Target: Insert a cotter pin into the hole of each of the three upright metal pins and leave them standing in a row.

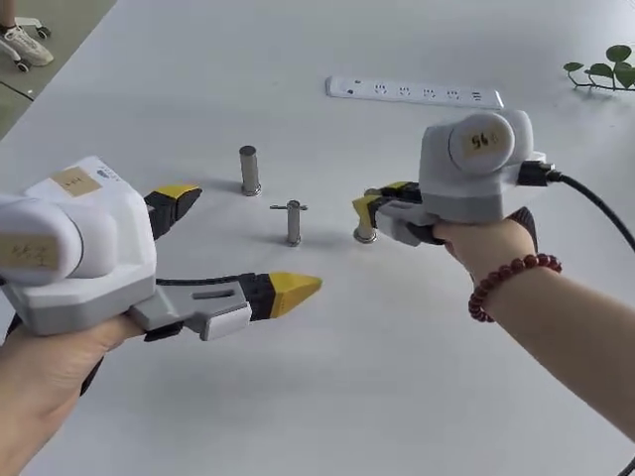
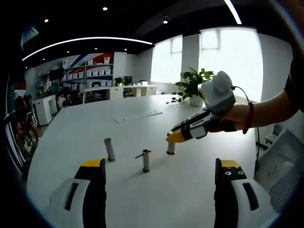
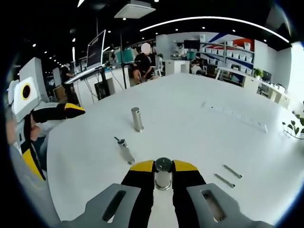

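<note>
Left tongs [image 1: 255, 238] are gaping wide; right tongs [image 1: 372, 206] are gripping the bare pin [image 3: 163, 176] beside the cottered pin [image 1: 293, 223], probably awaiting a loose cotter pin [image 3: 232, 172].

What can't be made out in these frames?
Right pin: hole hidden in head view by the right tool, and by its jaws in the right gripper view.
Left pin: hole too small in every view.
Loose cotter pins: too small for shape, right gripper view.
</note>
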Available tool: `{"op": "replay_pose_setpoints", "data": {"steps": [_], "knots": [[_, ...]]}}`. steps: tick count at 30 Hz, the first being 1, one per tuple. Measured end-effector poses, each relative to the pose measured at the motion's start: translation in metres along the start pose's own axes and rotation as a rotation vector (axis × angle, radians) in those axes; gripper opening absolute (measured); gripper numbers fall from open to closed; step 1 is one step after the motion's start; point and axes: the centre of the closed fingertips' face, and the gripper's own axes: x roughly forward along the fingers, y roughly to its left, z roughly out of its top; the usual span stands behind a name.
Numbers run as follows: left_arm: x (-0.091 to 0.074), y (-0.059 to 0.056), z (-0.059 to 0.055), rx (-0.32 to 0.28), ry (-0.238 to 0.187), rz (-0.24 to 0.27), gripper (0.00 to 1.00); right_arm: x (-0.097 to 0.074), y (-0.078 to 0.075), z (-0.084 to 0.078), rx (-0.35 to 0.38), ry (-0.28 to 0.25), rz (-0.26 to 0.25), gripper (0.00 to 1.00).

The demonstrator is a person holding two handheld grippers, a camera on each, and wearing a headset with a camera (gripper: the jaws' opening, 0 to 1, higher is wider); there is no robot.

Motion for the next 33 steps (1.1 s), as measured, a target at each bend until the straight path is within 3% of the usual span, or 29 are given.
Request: {"op": "replay_pose_setpoints", "data": {"steps": [8,16,33], "knots": [[-0.002,-0.003,0.004,0.005,-0.012,-0.006,0.95,-0.008,0.003,-0.014,0.038,0.018,-0.044,0.08],[-0.004,-0.007,0.0,0.012,-0.002,-0.013,0.95,-0.006,0.006,-0.026,0.05,0.021,-0.045,0.08],[-0.003,-0.011,-0.003,0.011,0.007,-0.025,0.93,-0.006,0.011,-0.031,0.053,0.001,-0.034,0.09]]}}
